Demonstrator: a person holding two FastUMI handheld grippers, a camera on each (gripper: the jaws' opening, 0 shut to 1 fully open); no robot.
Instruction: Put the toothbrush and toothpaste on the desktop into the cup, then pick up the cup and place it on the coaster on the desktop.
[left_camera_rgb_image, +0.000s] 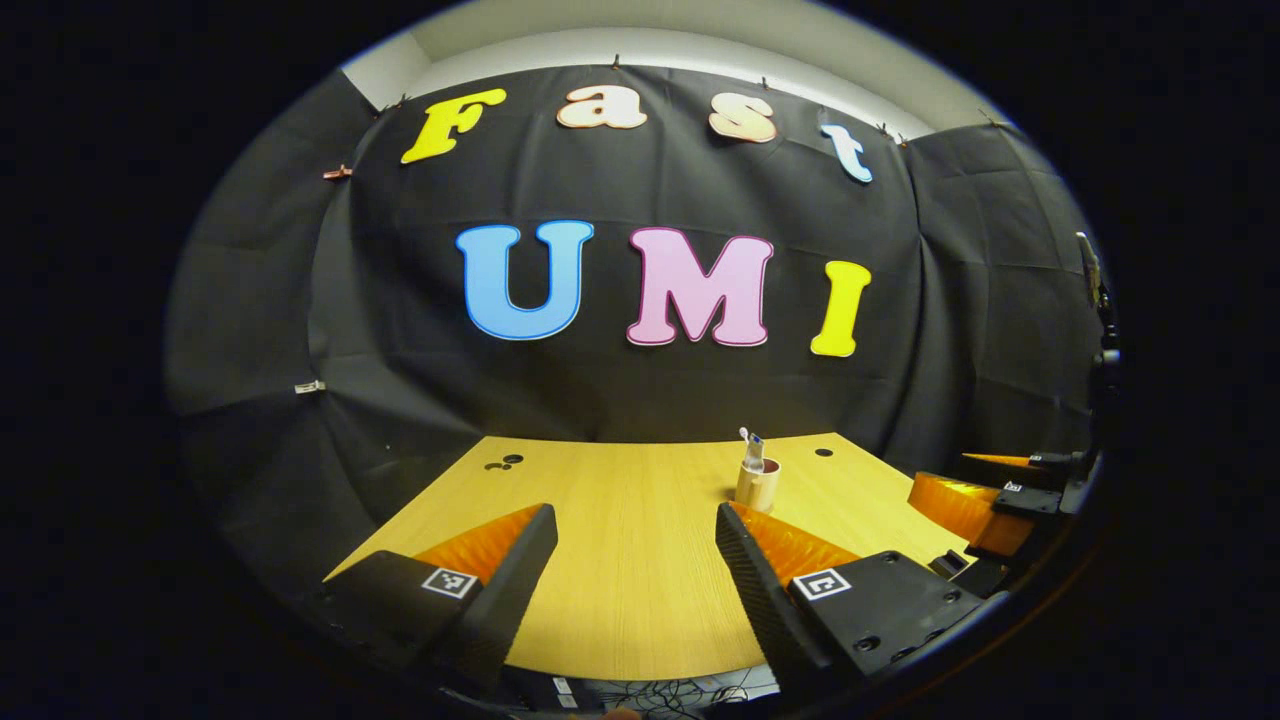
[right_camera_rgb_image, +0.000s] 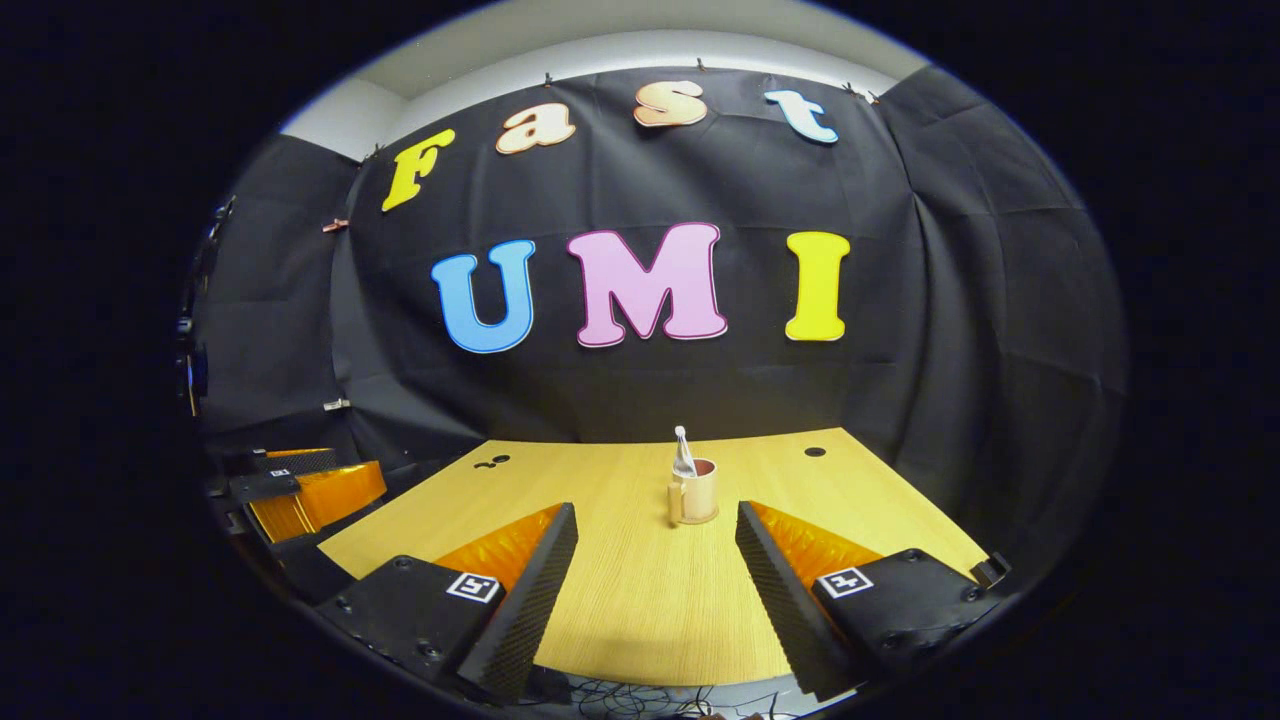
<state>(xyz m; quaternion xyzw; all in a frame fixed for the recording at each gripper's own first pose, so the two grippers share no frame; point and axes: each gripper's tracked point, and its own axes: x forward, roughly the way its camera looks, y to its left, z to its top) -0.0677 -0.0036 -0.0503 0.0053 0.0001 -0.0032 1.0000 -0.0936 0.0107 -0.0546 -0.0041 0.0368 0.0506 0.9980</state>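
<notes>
Left gripper (left_camera_rgb_image: 635, 520) fingers spread wide, nothing btwn them, held above near edge of desktop (left_camera_rgb_image: 620, 590). Right gripper (right_camera_rgb_image: 655, 520) same: fingers wide apart, nothing held, over near edge of desktop (right_camera_rgb_image: 640, 600).

Cup (left_camera_rgb_image: 757, 484) stands upright on desktop toward far side, well apart from both grippers. In left gripper view it's just past the right finger's tip; in right gripper view cup (right_camera_rgb_image: 694, 491) sits btwn the two fingers, farther off, handle on its left side. Toothbrush (left_camera_rgb_image: 744, 436) and toothpaste (left_camera_rgb_image: 755, 452) stick up out of cup, leaning slightly. In right gripper view a whitish item (right_camera_rgb_image: 682, 452) pokes out of cup, can't tell brush from paste there. Thin pale disc under cup base in right gripper view, looks like coaster (right_camera_rgb_image: 694, 520), not sure.

Right gripper (left_camera_rgb_image: 985, 500) also seen at right edge of left gripper view; left gripper (right_camera_rgb_image: 300, 490) at left edge of right gripper view. Small dark holes (left_camera_rgb_image: 505, 463) in desktop near far corners.
</notes>
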